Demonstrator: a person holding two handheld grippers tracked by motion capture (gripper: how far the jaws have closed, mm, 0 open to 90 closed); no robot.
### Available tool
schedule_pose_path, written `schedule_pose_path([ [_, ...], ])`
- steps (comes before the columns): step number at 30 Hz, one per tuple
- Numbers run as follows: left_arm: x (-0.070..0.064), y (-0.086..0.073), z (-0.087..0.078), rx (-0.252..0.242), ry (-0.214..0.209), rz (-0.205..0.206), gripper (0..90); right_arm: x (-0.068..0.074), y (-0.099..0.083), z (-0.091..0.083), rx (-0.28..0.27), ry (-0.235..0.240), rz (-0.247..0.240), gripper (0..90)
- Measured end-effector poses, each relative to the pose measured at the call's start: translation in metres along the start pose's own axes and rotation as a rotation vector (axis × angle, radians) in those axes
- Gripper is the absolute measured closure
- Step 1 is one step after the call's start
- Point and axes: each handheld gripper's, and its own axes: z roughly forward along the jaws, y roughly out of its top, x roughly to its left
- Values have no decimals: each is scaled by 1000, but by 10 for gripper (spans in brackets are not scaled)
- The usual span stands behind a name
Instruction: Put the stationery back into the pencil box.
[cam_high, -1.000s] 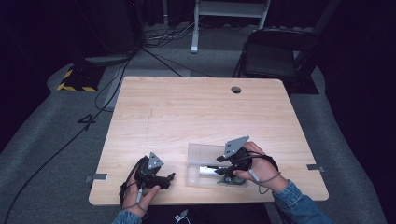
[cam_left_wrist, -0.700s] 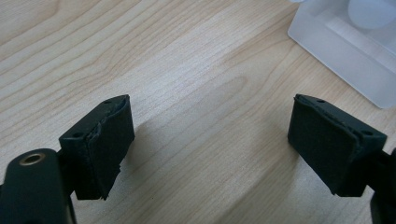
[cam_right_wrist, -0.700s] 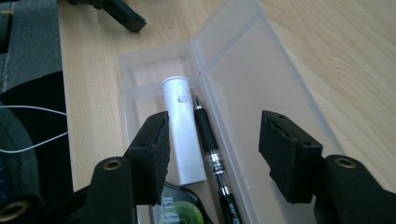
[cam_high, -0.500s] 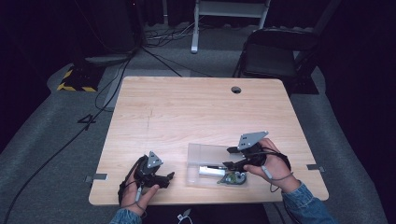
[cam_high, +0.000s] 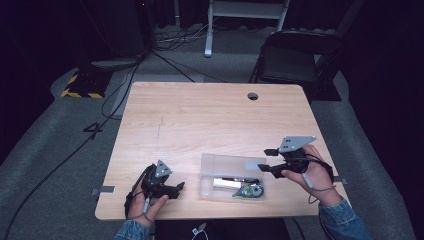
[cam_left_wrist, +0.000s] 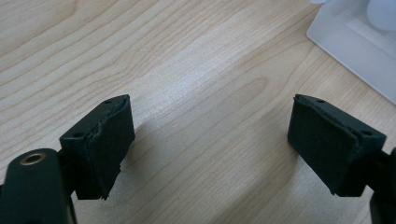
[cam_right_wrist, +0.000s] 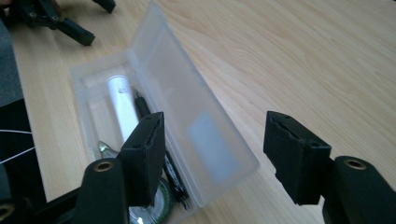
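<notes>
On a pale wood table (cam_high: 210, 120), grey carpet, dark room, possibly a folding chair (cam_high: 295, 60) behind.

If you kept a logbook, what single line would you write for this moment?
left gripper: open, on table | right gripper: open, at lid | pencil case: open | inside: white tube, black pen

both forearms wear blue denim sleeves (cam_high: 339, 222). the left gripper (cam_high: 181, 186) and right gripper (cam_high: 259, 167) are matte black, each topped by a grey three-cornered plate (cam_high: 296, 143) dotted with small holes, with a thin cable looped by the hand. the fingers (cam_right_wrist: 299, 156) are blocky, faced with black padding ragged at its edges, small screw holes on top, a brass-ringed hole at each base
</notes>
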Motion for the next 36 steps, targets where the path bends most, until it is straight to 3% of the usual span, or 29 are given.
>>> schedule_pose_path([
  [4, 2, 0, 0, 2, 5, 10, 151, -11, -12, -13, -14, -41, 49, 384],
  [14, 6, -1, -1, -2, -8, 17, 151, -29, -36, -20, -1, -96, 120, 369],
  [31, 12, -4, -4, 0, -10, 24, 151, -55, -87, -2, 14, -190, 221, 362],
  [36, 13, -4, -4, 0, -8, 28, 151, -60, -101, 7, 48, -207, 238, 348],
])
